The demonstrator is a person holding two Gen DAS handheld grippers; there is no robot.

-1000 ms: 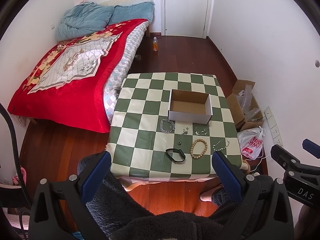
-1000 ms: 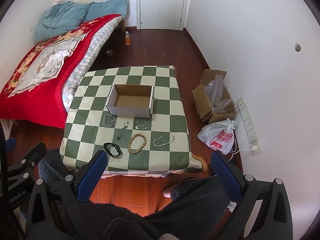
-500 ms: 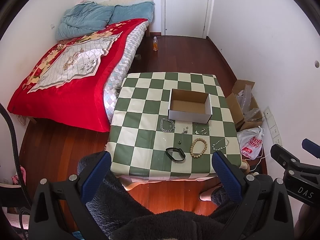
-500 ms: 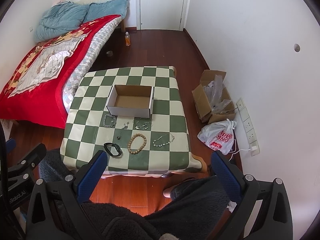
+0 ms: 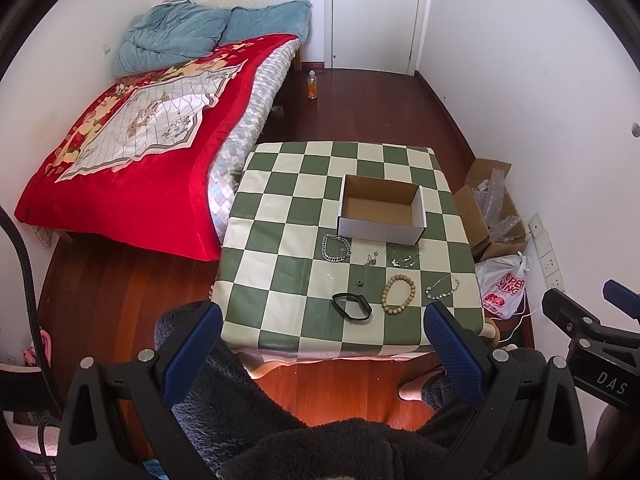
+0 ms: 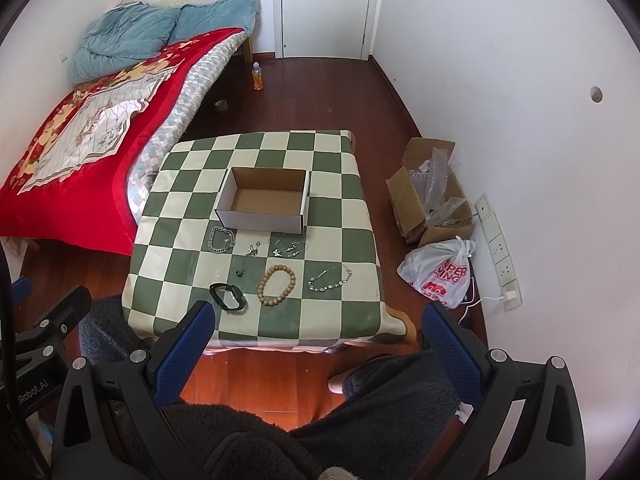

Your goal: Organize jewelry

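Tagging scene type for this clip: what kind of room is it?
Most likely a home bedroom: a bed with a red quilt and blue duvet, a white door, a wood floor, and a low table in a checkered cloth holding jewelry and an open cardboard box.

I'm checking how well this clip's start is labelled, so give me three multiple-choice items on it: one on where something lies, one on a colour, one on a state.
1. Where does the wooden bead bracelet lie?
A. inside the box
B. on the checked cloth, between the black band and a silver chain
C. on the floor

2. What colour are the claw pads?
A. blue
B. red
C. yellow

3. What state is the cardboard box in?
A. closed with a lid
B. open and full of jewelry
C. open, with nothing in it

Answers:
1 B, the beads rest on the cloth with the band on one side and the chain on the other.
2 A, both wrist views show blue pads.
3 C, its bare brown bottom shows.
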